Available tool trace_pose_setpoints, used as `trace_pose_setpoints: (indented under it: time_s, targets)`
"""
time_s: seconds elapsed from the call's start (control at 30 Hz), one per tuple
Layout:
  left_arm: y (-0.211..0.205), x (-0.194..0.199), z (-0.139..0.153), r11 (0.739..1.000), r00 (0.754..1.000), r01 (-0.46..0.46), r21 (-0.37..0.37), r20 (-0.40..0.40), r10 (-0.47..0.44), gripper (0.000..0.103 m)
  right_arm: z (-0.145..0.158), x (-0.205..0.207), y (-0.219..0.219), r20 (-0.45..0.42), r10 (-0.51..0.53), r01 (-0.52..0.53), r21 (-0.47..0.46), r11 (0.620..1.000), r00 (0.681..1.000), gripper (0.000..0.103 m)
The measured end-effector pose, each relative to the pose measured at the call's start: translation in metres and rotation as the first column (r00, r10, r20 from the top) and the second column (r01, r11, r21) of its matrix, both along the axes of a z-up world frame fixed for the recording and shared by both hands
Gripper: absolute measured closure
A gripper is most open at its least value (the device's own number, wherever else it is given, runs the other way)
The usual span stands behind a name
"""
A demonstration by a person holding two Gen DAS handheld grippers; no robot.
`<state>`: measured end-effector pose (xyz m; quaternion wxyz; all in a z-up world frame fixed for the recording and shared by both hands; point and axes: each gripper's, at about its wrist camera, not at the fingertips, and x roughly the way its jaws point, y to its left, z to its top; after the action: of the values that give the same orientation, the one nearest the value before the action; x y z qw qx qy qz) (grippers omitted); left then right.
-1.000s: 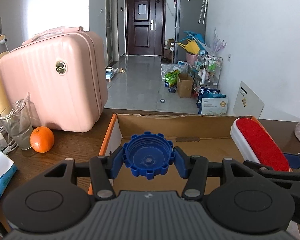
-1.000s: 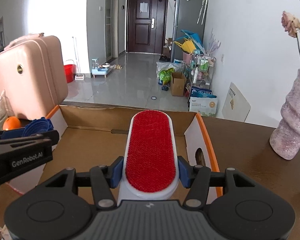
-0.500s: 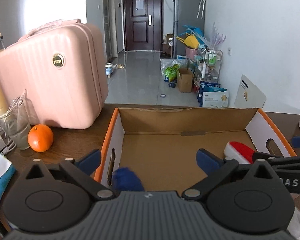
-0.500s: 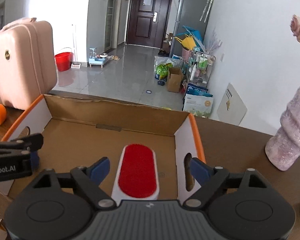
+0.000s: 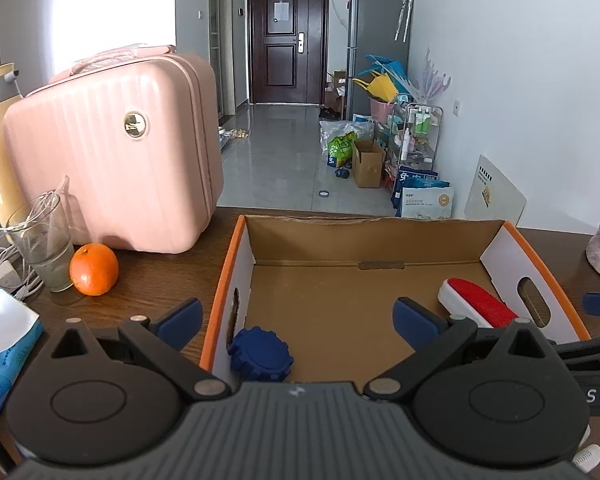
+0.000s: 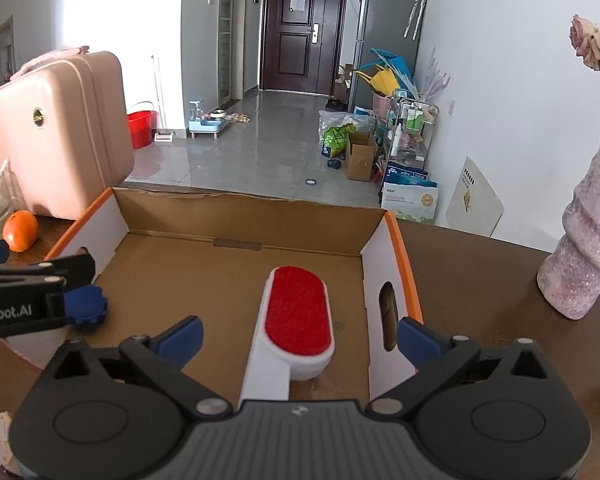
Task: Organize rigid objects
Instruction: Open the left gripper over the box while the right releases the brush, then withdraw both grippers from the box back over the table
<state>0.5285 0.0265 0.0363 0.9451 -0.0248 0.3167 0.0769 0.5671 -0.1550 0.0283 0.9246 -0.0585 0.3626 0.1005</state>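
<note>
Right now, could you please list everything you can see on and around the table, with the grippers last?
cardboard box: one, brown with orange rim, mid-table
blue cap: one, in the box, left near corner
lint brush: one, red and white, in the box, right side
orange: one, left of the box
glass: one, clear, beside the orange
suitcase: one, pink, behind the orange
vase: one, lilac, right of the box
left gripper: open, empty
right gripper: open over the brush, just released

Blue cap [image 5: 261,354] and lint brush [image 6: 298,316] now released into box [image 5: 372,226].
</note>
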Motion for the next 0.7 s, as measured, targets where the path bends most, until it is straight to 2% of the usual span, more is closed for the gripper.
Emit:
trace_pose_setpoints:
  time_s: [0.33, 0.7]
  targets:
    - [0.001, -0.030, 0.012, 1.000, 1.000, 0.005, -0.005, 0.024, -0.005, 0.000, 0.015, -0.037, -0.002, 0.039, 0.009, -0.010, 0.034, 0.999, 0.999, 0.000]
    - [0.004, -0.085, 0.022, 0.999, 0.996, 0.037, -0.017, 0.080, -0.036, 0.000, 0.025, -0.096, -0.011, 0.106, 0.022, -0.030, 0.077, 0.997, 0.994, 0.000]
